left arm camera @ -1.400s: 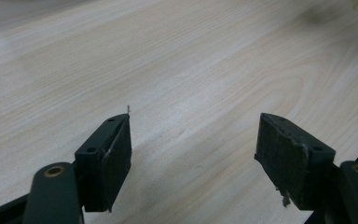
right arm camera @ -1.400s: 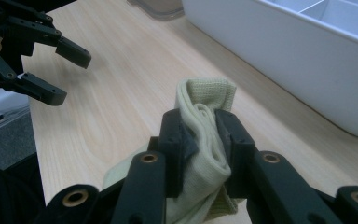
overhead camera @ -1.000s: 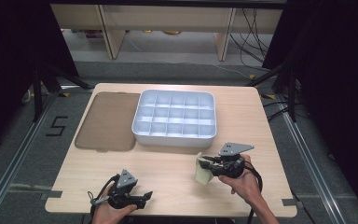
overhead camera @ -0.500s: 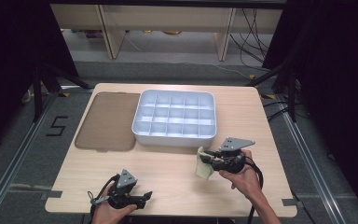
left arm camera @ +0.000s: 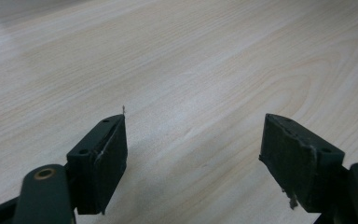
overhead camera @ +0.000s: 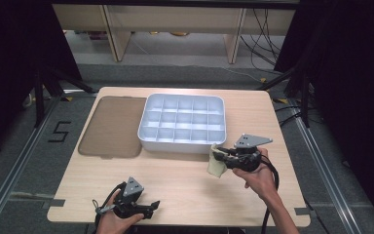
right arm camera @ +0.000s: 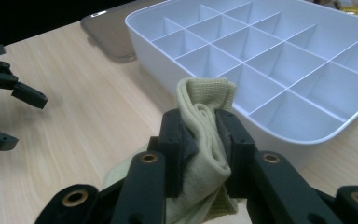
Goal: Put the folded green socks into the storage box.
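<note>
Cloth of pale yellow knit [right arm camera: 205, 135] is pinched in the right gripper [right arm camera: 204, 133], just near of the white plastic compartment tray [overhead camera: 182, 122]. Left gripper [left arm camera: 193, 158] rests at the table's near left edge, jaws spread over bare wood.

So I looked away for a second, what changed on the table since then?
The right claw, shut on the folded yellowish cloth, has carried it up and closer to the white divided tray. The left claw stayed open near the table's front edge; tray and brown lid unmoved.
</note>
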The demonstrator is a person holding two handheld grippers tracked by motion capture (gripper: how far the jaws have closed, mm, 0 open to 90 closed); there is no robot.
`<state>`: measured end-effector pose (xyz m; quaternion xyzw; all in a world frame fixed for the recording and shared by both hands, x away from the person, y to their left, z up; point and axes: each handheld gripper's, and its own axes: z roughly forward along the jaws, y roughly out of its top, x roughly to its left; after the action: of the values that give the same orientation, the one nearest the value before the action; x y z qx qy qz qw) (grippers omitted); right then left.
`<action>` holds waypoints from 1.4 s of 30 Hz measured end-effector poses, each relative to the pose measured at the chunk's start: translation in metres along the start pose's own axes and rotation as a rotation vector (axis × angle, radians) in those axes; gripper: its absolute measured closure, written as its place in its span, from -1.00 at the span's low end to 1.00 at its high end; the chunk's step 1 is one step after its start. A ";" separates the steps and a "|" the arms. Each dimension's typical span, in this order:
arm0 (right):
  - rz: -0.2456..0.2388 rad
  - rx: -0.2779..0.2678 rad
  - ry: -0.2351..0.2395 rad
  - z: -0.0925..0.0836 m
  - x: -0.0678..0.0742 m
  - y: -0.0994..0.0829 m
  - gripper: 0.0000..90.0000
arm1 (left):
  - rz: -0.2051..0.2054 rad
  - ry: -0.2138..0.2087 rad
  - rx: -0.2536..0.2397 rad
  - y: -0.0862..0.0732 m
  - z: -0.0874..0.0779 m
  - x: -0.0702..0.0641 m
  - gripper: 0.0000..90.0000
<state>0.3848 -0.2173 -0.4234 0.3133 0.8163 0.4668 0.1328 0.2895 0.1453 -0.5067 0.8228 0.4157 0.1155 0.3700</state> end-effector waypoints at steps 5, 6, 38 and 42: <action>-0.003 -0.006 -0.019 -0.004 -0.007 0.005 0.63 | -0.008 -0.005 0.000 0.000 0.000 -0.001 -0.50; -0.003 -0.006 -0.019 -0.004 -0.007 0.005 0.63 | -0.008 -0.005 0.000 0.000 0.000 -0.001 -0.50; -0.007 -0.049 -0.100 0.004 -0.032 0.035 0.63 | 0.033 -0.008 0.026 0.000 0.000 -0.002 -0.50; -0.005 -0.032 -0.113 0.007 -0.038 0.040 0.63 | 0.009 -0.009 0.003 0.000 0.001 -0.004 -0.50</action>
<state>0.4329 -0.2215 -0.3958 0.3350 0.8007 0.4610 0.1848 0.2874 0.1416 -0.5071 0.8257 0.4104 0.1129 0.3701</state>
